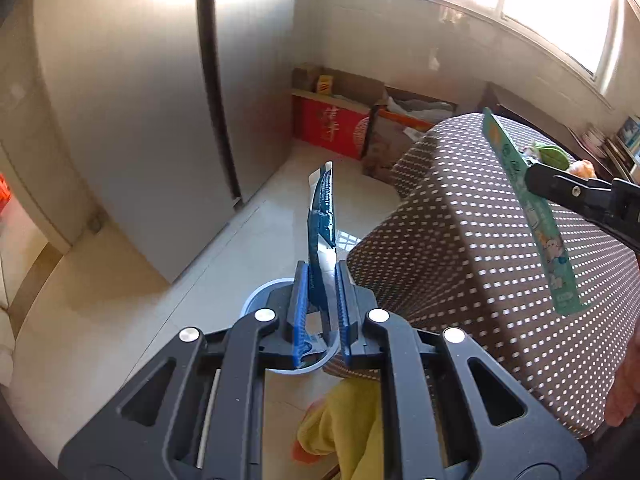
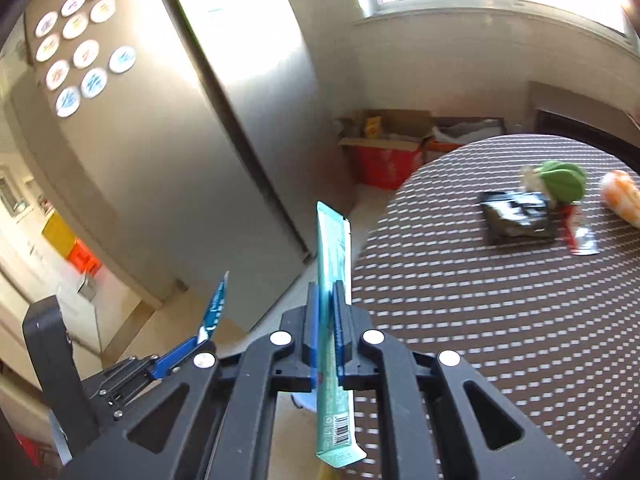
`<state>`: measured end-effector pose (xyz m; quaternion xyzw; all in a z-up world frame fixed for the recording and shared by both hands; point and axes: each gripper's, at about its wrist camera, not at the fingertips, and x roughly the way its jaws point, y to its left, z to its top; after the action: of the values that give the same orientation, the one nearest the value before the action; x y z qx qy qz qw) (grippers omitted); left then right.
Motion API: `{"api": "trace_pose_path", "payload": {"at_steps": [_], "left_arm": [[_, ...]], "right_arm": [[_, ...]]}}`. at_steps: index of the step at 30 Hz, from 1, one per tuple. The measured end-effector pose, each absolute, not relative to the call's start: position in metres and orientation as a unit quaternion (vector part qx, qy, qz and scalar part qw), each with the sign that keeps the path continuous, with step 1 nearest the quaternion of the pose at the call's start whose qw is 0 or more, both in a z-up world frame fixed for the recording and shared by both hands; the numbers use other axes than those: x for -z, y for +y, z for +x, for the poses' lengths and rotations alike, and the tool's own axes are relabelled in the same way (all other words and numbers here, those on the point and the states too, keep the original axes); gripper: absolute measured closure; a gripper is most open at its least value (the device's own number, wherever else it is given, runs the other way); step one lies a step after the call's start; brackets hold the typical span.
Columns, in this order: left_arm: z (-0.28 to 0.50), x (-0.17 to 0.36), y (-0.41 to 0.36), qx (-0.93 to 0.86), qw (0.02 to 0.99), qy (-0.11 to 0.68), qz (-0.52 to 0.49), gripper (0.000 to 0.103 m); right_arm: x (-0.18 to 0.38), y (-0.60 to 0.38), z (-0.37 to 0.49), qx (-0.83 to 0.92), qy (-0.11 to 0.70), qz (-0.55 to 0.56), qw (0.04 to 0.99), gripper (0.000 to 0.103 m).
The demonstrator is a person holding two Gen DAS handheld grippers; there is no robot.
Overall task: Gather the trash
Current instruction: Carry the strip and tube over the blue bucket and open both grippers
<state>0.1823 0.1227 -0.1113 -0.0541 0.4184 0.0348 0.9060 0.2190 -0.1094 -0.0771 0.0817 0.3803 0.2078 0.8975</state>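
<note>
Left gripper [image 1: 322, 280]: jaws closed on a flat blue-and-silver foil wrapper [image 1: 322, 216], held edge-on and upright, its top rising well above the blue finger pads [image 1: 299, 308]. Directly below the fingers, on the pale tiled floor [image 1: 120, 312], sits a round light-blue bin rim [image 1: 260, 294], partly hidden by the gripper body. A yellow cloth-like item [image 1: 344, 428] shows at the near bottom edge; cannot tell what it is.

Right gripper [image 2: 326, 308]: jaws closed on a long teal rectangular snack packet [image 2: 334, 264], held upright; a barcode end hangs below the fingers. In the left-wrist view the same packet [image 1: 532, 216] is pinched near its middle by the right gripper [image 1: 536, 178] over the round table covered in brown cloth with white dots [image 1: 460, 240]. In the right-wrist view the left gripper [image 2: 200, 340] with the blue wrapper [image 2: 216, 304] appears at left, off the table edge.

Remaining on the table [image 2: 480, 320], far right: a black crumpled foil packet [image 2: 516, 216], a small red-and-silver wrapper [image 2: 580, 236] just right of it, a green plush toy [image 2: 560, 180] touching the black packet's far corner, and an orange-white plush toy [image 2: 622, 196] at the right edge.

Background: tall silver refrigerator [image 2: 180, 140] with round magnets [image 2: 80, 40]; red cardboard box [image 2: 384, 164] on the floor at the far wall.
</note>
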Motion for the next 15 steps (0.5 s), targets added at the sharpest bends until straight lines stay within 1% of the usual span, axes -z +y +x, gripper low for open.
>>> {"api": "trace_pose_path", "payload": {"at_steps": [9,10,11,12,13,15], "left_arm": [[0.195,0.138,0.146,-0.046,0.893,0.443,-0.062,0.088],[0.199,0.14,0.149,-0.052,0.894,0.442,-0.056,0.084],[0.202,0.144,0.15,-0.058,0.891,0.448,-0.053,0.075],[0.205,0.148,0.153,-0.063,0.887,0.455,-0.054,0.037],[0.208,0.151,0.157,-0.069,0.886,0.454,-0.064,0.027],[0.209,0.153,0.163,-0.067,0.888,0.45,-0.071,0.027]], "right_arm": [[0.104,-0.062,0.229,-0.232,0.41,0.06,0.88,0.096],[0.107,-0.059,0.23,-0.232,0.413,0.058,0.879,0.096],[0.109,-0.056,0.231,-0.231,0.415,0.055,0.879,0.096],[0.11,-0.052,0.233,-0.229,0.416,0.053,0.879,0.096],[0.112,-0.049,0.235,-0.225,0.418,0.051,0.879,0.096],[0.117,-0.047,0.24,-0.219,0.421,0.049,0.879,0.096]]}}
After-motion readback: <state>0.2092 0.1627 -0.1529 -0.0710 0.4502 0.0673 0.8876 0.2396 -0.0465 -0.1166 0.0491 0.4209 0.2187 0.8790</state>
